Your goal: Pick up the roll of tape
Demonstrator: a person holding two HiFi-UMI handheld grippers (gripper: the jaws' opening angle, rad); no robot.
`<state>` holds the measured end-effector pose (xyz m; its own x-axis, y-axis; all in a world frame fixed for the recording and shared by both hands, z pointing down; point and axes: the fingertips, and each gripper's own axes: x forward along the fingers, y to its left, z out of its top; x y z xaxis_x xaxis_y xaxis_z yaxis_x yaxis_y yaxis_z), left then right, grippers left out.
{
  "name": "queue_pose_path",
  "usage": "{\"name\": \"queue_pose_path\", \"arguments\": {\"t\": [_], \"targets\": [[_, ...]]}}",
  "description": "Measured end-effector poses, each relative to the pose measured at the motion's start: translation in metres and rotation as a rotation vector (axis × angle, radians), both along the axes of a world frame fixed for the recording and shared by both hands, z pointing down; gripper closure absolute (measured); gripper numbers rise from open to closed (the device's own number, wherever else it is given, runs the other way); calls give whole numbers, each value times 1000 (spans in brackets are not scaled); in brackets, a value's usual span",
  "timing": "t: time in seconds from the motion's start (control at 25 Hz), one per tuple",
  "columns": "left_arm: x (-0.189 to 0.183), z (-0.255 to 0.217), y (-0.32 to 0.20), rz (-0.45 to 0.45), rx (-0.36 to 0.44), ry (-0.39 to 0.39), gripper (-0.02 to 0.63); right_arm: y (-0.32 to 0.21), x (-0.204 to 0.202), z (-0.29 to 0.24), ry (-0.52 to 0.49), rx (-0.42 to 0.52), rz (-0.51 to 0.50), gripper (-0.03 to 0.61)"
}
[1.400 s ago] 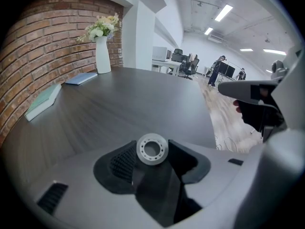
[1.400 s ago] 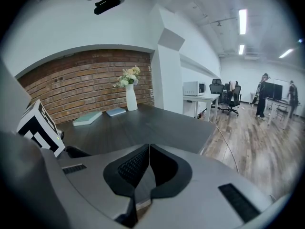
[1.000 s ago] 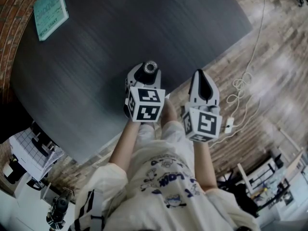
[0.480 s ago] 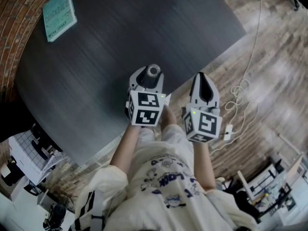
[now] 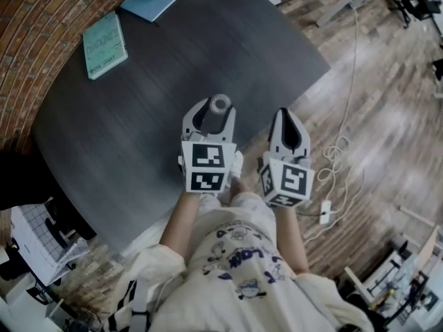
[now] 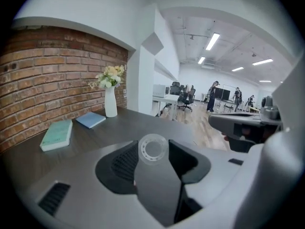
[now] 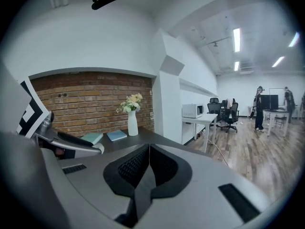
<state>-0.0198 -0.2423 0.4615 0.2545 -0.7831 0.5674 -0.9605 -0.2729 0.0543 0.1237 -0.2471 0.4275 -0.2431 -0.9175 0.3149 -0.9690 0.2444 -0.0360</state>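
Head view with both gripper views. The left gripper (image 5: 215, 113) is being held over the dark table (image 5: 131, 123), close to the table's near edge. Its jaws are being kept closed on the roll of tape (image 6: 153, 148), with only the roll's width left between them. The roll, a small pale ring, is being gripped at the jaw tips, and its open centre is being turned towards the left gripper's camera. Whether it is touching the tabletop cannot be told.

The right gripper (image 5: 286, 116) is being held just beside the left one, out past the table edge and over the wooden floor (image 5: 387, 116). Its jaws are being pressed fully together and nothing is being carried between them.

At the far side of the table, a teal book (image 5: 105, 45) and a blue book (image 5: 149, 1) are being shown lying flat, near each other but apart. A white vase (image 6: 110, 101) of flowers (image 6: 108, 76) is being shown upright beyond them, against the brick wall (image 6: 47, 75). A white cable (image 5: 339, 147) is being shown looped on the floor.
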Motion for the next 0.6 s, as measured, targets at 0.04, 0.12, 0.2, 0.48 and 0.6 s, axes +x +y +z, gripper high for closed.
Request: {"name": "queue_pose_path", "arguments": {"t": [0.04, 0.12, 0.2, 0.48, 0.6], "targets": [[-2, -9, -2, -6, 22, 2, 420, -2, -1, -6, -1, 16, 0, 571], [-5, -24, -7, -18, 66, 5, 420, -6, -2, -18, -2, 51, -1, 572], [-9, -40, -10, -27, 106, 7, 420, -8, -5, -30, -2, 83, -5, 571], [-23, -92, -7, -50, 238, 20, 420, -7, -10, -67, -10, 172, 2, 571], [-28, -111, -5, -61, 291, 21, 420, -8, -12, -81, -9, 205, -3, 571]]}}
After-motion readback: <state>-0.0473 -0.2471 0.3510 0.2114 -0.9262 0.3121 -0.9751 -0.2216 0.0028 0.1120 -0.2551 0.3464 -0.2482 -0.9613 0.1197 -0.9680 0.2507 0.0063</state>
